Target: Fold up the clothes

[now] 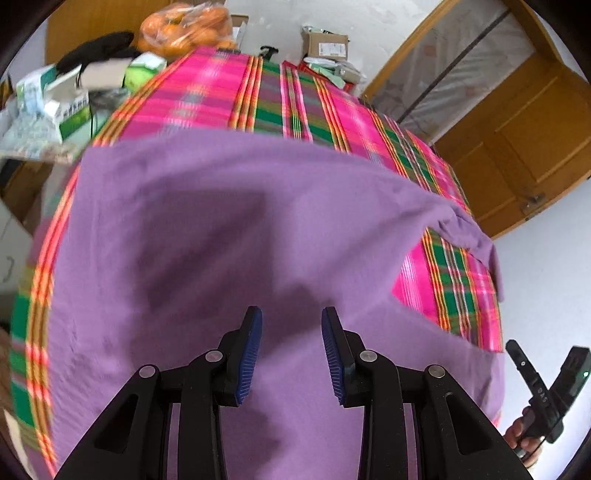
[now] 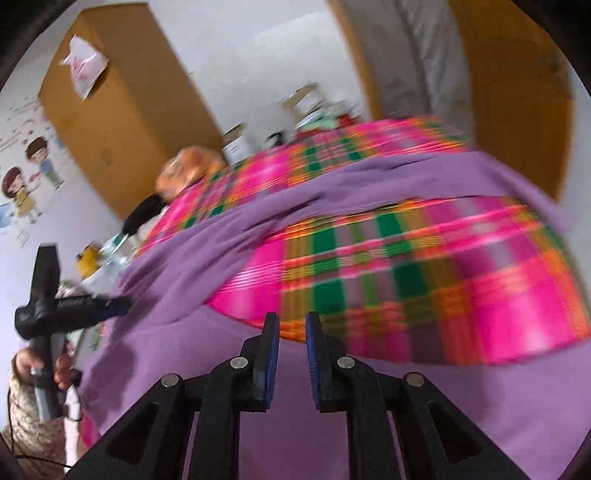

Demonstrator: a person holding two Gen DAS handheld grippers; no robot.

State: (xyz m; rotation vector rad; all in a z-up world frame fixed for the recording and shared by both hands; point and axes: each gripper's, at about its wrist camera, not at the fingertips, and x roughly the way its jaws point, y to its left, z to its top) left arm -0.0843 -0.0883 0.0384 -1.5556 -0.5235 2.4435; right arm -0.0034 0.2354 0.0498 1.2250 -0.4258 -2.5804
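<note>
A purple garment (image 1: 229,236) lies spread across a tabletop covered by a pink and green plaid cloth (image 1: 218,92), with one sleeve (image 1: 469,232) reaching toward the right edge. The left gripper (image 1: 291,350) hangs above the near part of the garment, pitched steeply downward, its jaws parted with only flat fabric below and nothing between them. The right gripper (image 2: 291,354) also tilts downward over the garment's near edge; its jaws stand a narrow gap apart and released, gripping nothing. In the right wrist view the picture is smeared, and the person's left hand (image 2: 40,365) shows wrapped around the handle of its gripper, a patterned sleeve (image 2: 33,424) beneath it. A bag of oranges (image 1: 188,26) and cardboard boxes (image 1: 325,44) sit beyond the far end.
</note>
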